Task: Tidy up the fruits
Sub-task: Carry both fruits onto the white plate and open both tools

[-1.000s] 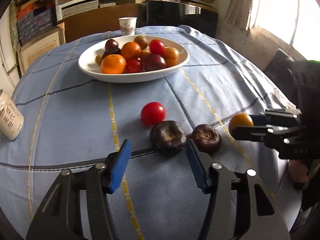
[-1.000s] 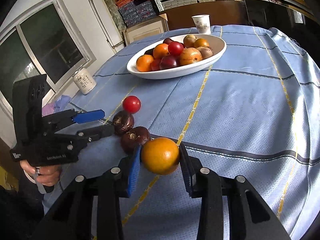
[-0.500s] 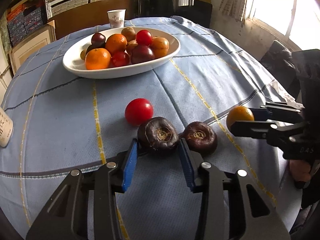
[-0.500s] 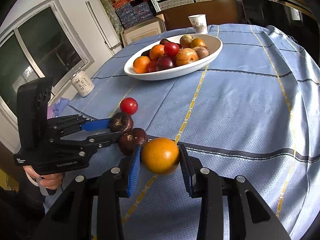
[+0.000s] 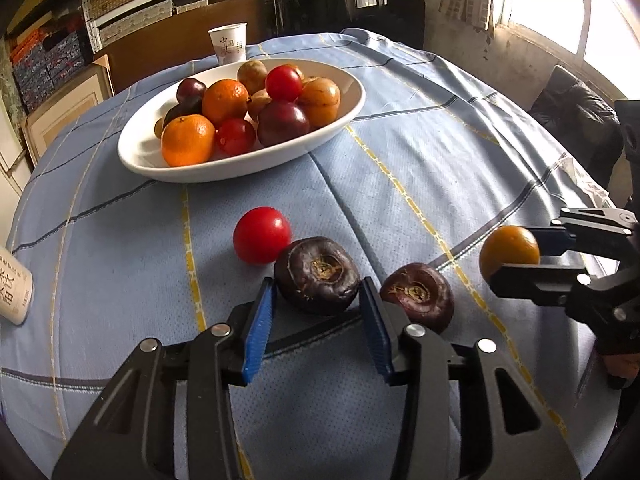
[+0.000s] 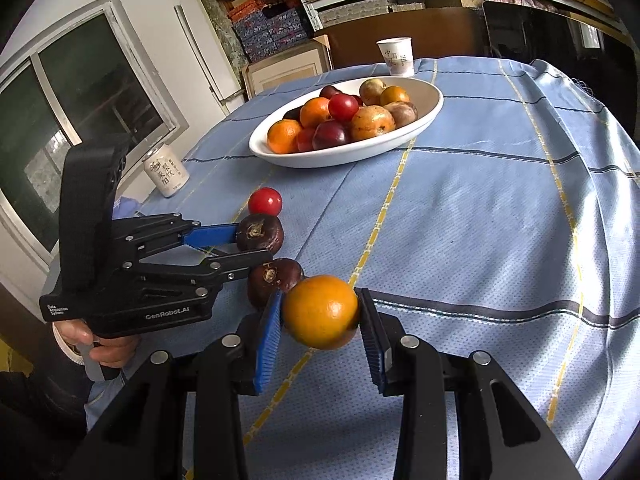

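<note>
A dark purple fruit (image 5: 316, 274) lies on the blue tablecloth between the blue pads of my left gripper (image 5: 316, 284). Both pads touch its sides, and the jaws are opening slightly. The right wrist view shows this same fruit (image 6: 260, 234) in the left gripper (image 6: 256, 246). A second dark fruit (image 5: 418, 296) lies just right of it, and a red tomato (image 5: 262, 240) just beyond. My right gripper (image 6: 320, 308) is shut on an orange (image 6: 320, 312), held above the cloth. A white bowl (image 5: 136, 152) of mixed fruit sits farther back.
A paper cup (image 5: 228, 44) stands behind the bowl. A white can (image 6: 166, 174) stands near the table's left edge. A person's hand (image 6: 104, 344) grips the left gripper's handle. A dark chair (image 5: 576, 120) is off the table's right side.
My left gripper has moved forward to the nearer dark fruit and its jaws have narrowed around it. The right gripper with the orange has stayed in place.
</note>
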Motion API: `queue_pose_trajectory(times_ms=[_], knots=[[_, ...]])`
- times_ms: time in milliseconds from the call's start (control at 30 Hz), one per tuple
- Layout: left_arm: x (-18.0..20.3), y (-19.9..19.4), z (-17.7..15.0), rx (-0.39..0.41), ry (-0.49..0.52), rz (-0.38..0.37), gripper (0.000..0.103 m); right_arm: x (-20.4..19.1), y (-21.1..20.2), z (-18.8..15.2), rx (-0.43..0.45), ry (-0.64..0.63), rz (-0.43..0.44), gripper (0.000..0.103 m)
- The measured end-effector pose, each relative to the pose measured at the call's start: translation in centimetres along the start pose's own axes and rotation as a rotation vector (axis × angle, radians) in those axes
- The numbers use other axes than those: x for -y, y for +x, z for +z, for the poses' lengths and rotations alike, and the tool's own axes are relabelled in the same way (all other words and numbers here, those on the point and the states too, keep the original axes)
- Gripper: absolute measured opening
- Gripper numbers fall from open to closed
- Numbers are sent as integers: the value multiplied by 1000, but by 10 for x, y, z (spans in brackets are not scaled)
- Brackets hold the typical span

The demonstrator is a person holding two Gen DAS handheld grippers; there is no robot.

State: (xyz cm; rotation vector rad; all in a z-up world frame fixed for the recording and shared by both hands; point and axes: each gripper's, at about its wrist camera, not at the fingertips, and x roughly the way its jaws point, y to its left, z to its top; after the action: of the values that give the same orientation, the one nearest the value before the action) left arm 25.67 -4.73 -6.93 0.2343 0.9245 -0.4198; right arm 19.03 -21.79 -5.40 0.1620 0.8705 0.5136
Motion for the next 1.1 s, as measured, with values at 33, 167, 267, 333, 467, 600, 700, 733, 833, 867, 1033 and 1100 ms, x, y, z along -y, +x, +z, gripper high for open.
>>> queue_pose_trajectory(times_ms=[33, 167, 267, 333, 467, 600, 700, 733, 833, 867, 1033, 1100], knots=[[0, 1, 1, -2, 0, 3, 44, 0, -1, -1, 2, 1, -1, 38], [-2, 7, 7, -9, -10, 6, 46, 2, -3, -1, 8, 5, -5, 38], [-4, 8, 8, -11, -18, -3, 46, 3, -5, -2, 14, 9, -6, 38], [-4, 8, 8, -13, -22, -11, 44, 4, -5, -2, 15, 17, -8, 38], [-5, 3, 5, -10, -43, -16, 43, 7, -5, -2, 17, 31, -9, 38], [-14, -21, 9, 38, -82, -79, 43, 9, -6, 6, 13, 46, 7, 38], [-29, -36, 24, 74, -94, -89, 43, 2, -9, 28, 10, 2, 13, 38], [-38, -39, 34, 86, -100, -75, 43, -1, -10, 43, 26, -13, 18, 38], [-61, -36, 67, 120, -124, 10, 43, 0, -5, 86, 111, -18, -20, 38], [-70, -32, 78, 124, -141, 20, 43, 4, 1, 99, 137, 4, -30, 38], [-107, 7, 128, 110, -208, 78, 43, 23, 54, 155, 165, 66, -58, 38], [-116, 23, 140, 97, -219, 128, 43, 30, 74, 165, 143, 74, -68, 38]])
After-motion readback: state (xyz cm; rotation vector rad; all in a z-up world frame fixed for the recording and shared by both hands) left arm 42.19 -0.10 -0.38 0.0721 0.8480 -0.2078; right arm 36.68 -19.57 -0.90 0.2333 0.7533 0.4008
